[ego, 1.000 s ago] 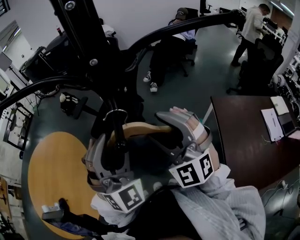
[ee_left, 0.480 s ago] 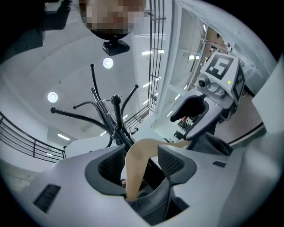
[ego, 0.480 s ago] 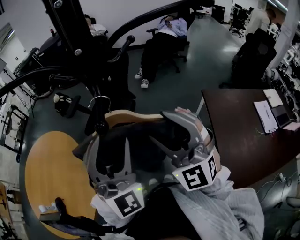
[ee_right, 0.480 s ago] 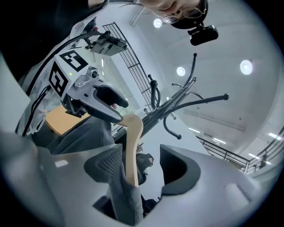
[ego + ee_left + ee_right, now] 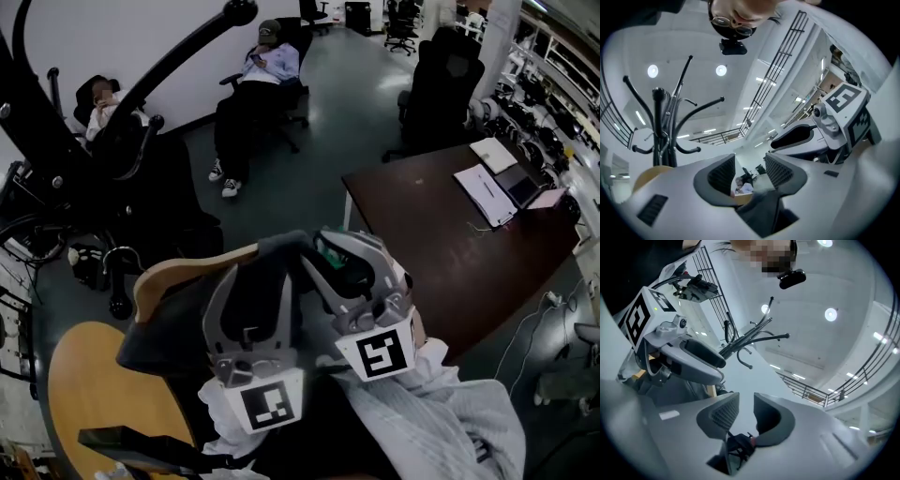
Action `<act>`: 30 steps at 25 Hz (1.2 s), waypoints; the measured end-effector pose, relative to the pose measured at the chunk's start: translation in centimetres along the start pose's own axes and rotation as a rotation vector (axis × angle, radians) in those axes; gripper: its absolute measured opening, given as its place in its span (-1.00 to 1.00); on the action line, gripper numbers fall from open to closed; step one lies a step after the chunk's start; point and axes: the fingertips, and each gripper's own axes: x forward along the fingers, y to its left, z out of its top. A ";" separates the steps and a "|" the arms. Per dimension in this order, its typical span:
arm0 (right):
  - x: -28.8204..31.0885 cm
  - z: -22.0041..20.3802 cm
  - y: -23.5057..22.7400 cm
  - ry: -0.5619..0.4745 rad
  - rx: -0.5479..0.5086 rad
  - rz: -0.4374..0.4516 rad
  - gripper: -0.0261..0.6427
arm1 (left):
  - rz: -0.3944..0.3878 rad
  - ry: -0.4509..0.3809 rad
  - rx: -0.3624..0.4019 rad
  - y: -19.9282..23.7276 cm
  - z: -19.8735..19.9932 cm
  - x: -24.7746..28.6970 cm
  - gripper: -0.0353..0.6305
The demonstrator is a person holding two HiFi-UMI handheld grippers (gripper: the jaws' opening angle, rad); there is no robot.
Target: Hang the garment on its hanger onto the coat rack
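A wooden hanger [image 5: 183,267] carries a dark garment [image 5: 164,342] just below the black coat rack [image 5: 112,141]. I cannot tell whether its hook sits on a rack arm. My left gripper [image 5: 258,274] straddles the garment-covered hanger. In the left gripper view the left gripper [image 5: 750,164] has wood and dark fabric wedged low between its jaws, and the rack [image 5: 658,122] stands up on the left. My right gripper [image 5: 345,258] hovers just right of the hanger. In the right gripper view the right gripper [image 5: 746,408] is closing, with nothing between its pads.
A dark brown desk [image 5: 441,234] with papers stands close on the right. A round wooden tabletop [image 5: 94,394] lies lower left. Two people sit in chairs [image 5: 248,103] beyond the rack, and an office chair [image 5: 441,84] stands at the back.
The view has swung, so the rack now sits further up and left. The hanger and both grippers have dropped lower relative to the rack. The right jaws have narrowed.
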 end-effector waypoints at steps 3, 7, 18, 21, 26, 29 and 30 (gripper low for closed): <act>-1.2 -0.1 -1.8 0.014 -0.005 -0.107 -0.88 | -0.053 -0.006 -0.068 -1.4 0.3 1.0 -0.63; -2.0 -0.9 -2.9 0.034 0.045 -0.172 -0.91 | -0.118 -0.009 -0.128 -3.3 0.3 2.4 -0.81; -3.3 -4.2 -4.2 0.121 0.203 -0.246 -0.92 | -0.214 0.048 -0.193 -6.8 -1.0 4.1 -0.88; -3.5 -4.8 -4.1 0.140 0.202 -0.230 -0.92 | -0.218 0.047 -0.191 -7.3 -1.1 4.4 -0.88; -3.6 -5.2 -4.0 0.164 0.203 -0.207 -0.92 | -0.222 0.049 -0.187 -7.5 -1.1 4.6 -0.88; -3.8 -5.4 -4.0 0.173 0.208 -0.206 -0.92 | -0.217 0.057 -0.184 -7.5 -1.2 4.5 -0.88; -3.8 -5.4 -4.0 0.174 0.206 -0.205 -0.92 | -0.215 0.058 -0.185 -7.4 -1.3 4.5 -0.88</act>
